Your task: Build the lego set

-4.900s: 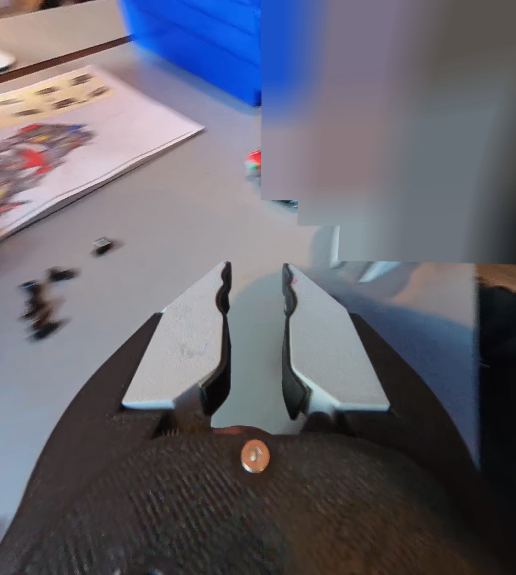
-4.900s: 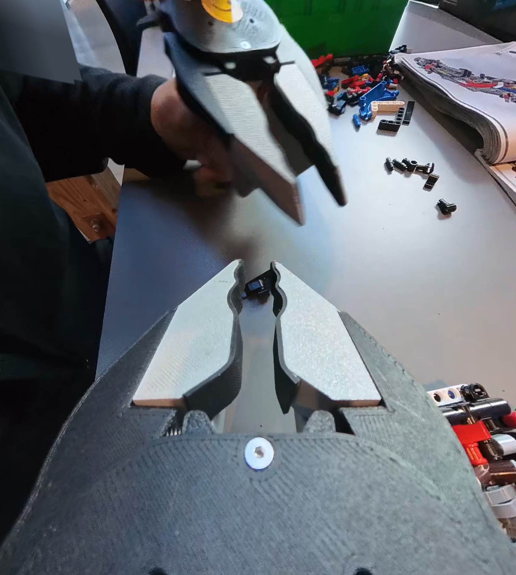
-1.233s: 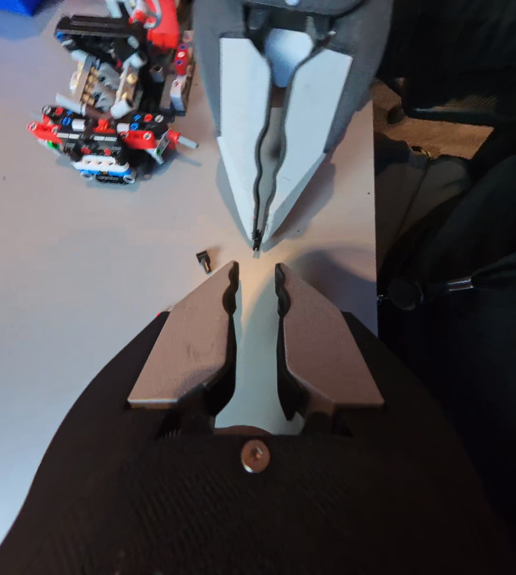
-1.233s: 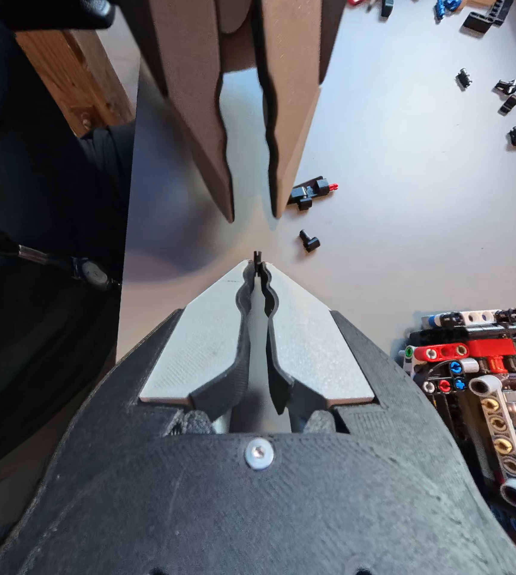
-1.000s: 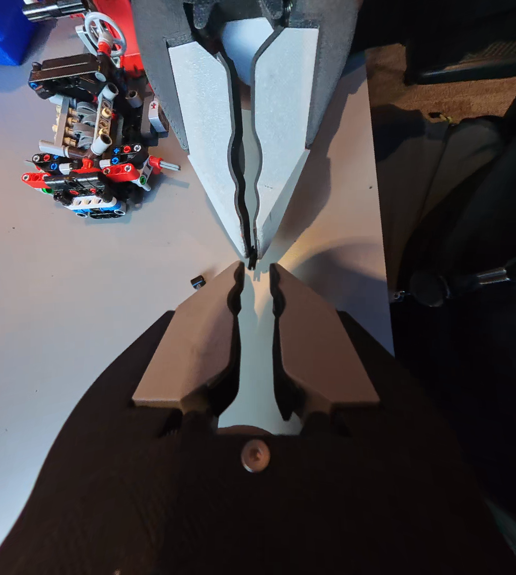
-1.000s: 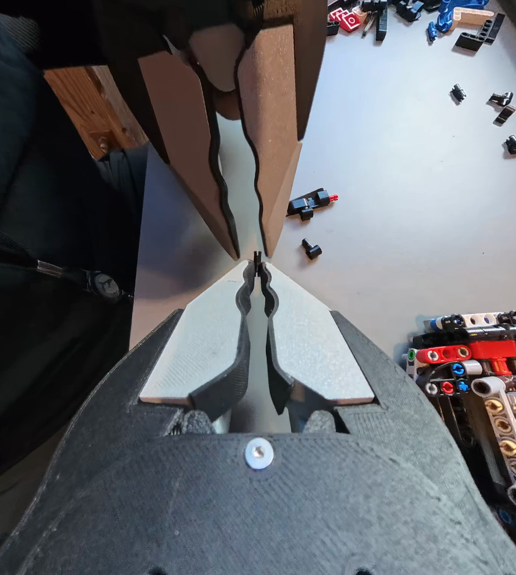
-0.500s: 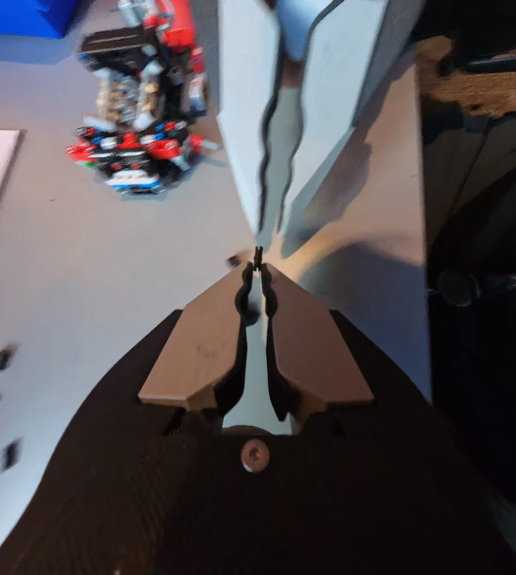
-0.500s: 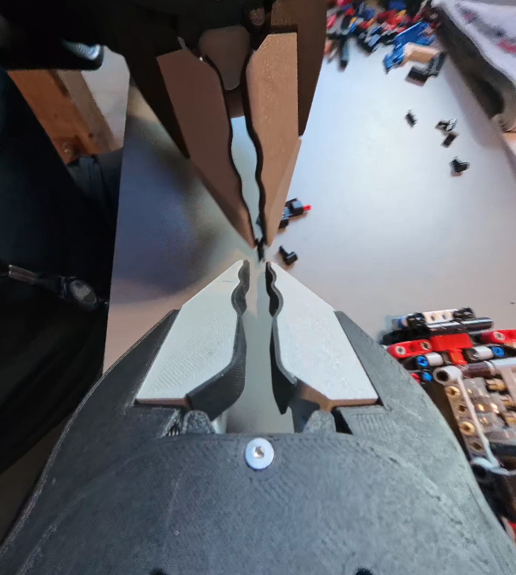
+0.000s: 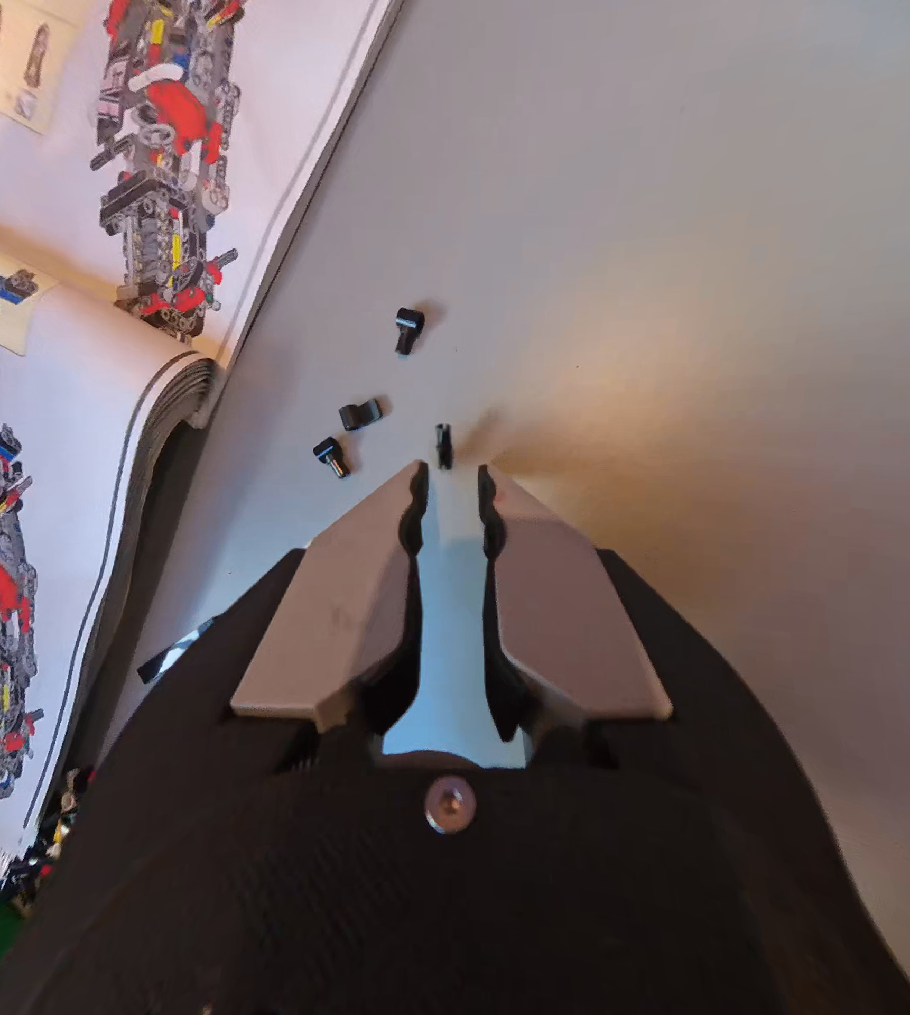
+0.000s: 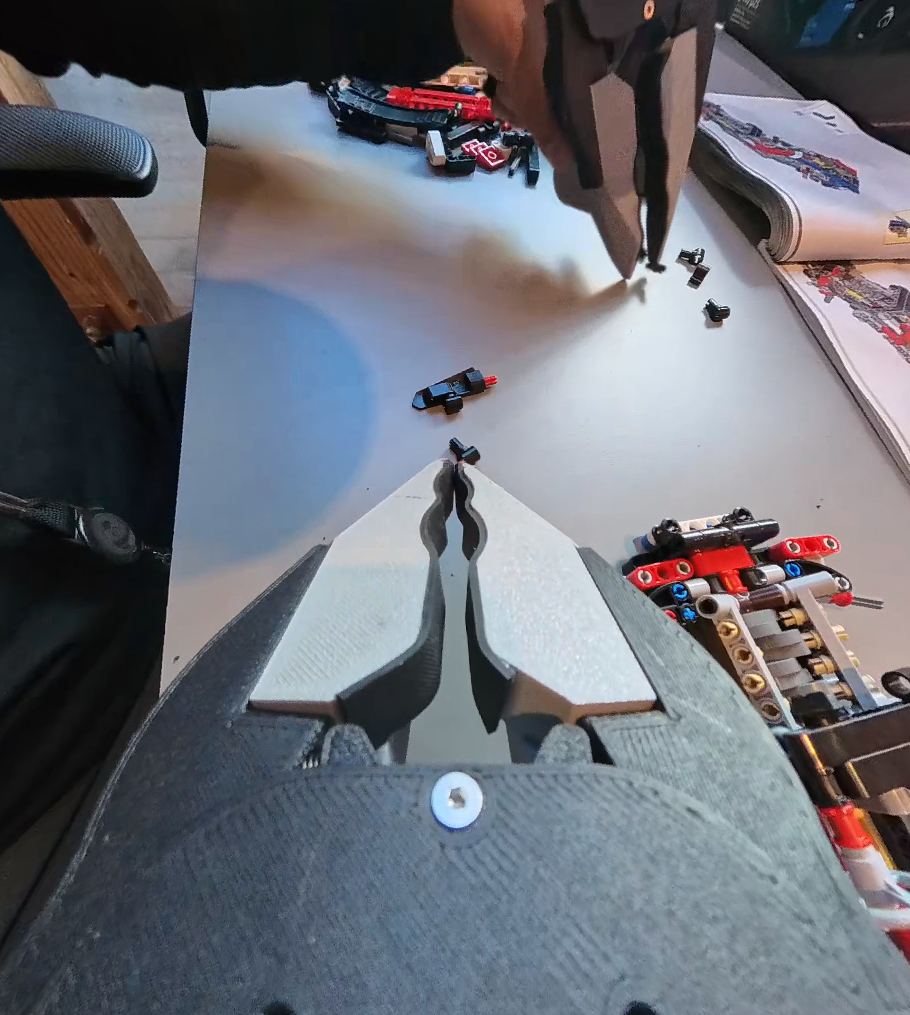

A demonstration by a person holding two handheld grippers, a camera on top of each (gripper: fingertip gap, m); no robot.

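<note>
Our left gripper [image 9: 451, 467] is parted and empty over the table [image 9: 716, 219], a small black pin [image 9: 443, 446] lying just beyond its tips, w/ three more black bits [image 9: 356, 413] beside it near the open manual [image 9: 57, 329]. Our right gripper [image 10: 454, 466] is pinched closed on nothing, tips next to another black pin [image 10: 464, 451]; the half-built model [image 10: 760, 615] sits to its right. Risks — the pin lies off-centre, toward one finger, so closing now could flick it away or grip it crooked. Pin's tiny & round, so it'd probably roll.
</note>
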